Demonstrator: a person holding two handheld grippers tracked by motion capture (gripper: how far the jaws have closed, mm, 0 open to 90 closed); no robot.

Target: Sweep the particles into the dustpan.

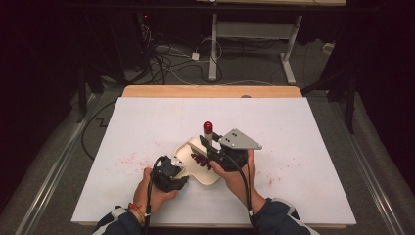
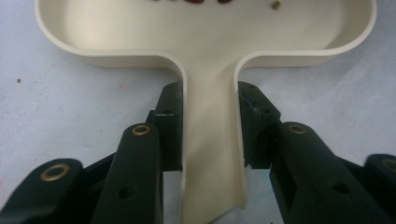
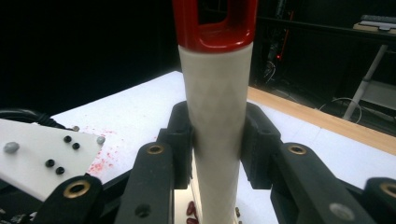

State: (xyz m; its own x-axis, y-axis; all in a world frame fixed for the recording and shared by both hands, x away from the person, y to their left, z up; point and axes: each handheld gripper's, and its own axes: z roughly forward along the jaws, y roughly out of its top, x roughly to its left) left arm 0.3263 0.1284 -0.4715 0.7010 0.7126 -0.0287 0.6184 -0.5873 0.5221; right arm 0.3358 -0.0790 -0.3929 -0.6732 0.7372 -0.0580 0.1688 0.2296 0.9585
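A cream tray (image 1: 211, 177) with a narrow handle lies on the white table (image 1: 293, 127), with small dark red pieces (image 1: 200, 160) in it. My left gripper (image 1: 169, 174) is at the tray's near left, and my left gripper (image 2: 210, 93) is shut on the tray's handle (image 2: 212, 140). Just behind the tray, my right gripper (image 1: 215, 152) holds a white tool handle with a red cap (image 1: 208, 128) upright. My right gripper (image 3: 217, 121) is shut on that white handle (image 3: 217, 84), below the red cap (image 3: 215, 28). The tool's lower end is hidden.
Red stains (image 1: 128, 159) dot the table left of the tray, and a few (image 1: 271, 181) lie to its right. A wooden strip (image 1: 210, 91) runs along the far edge. Beyond it are cables on the floor (image 1: 166, 63) and a desk frame (image 1: 254, 34).
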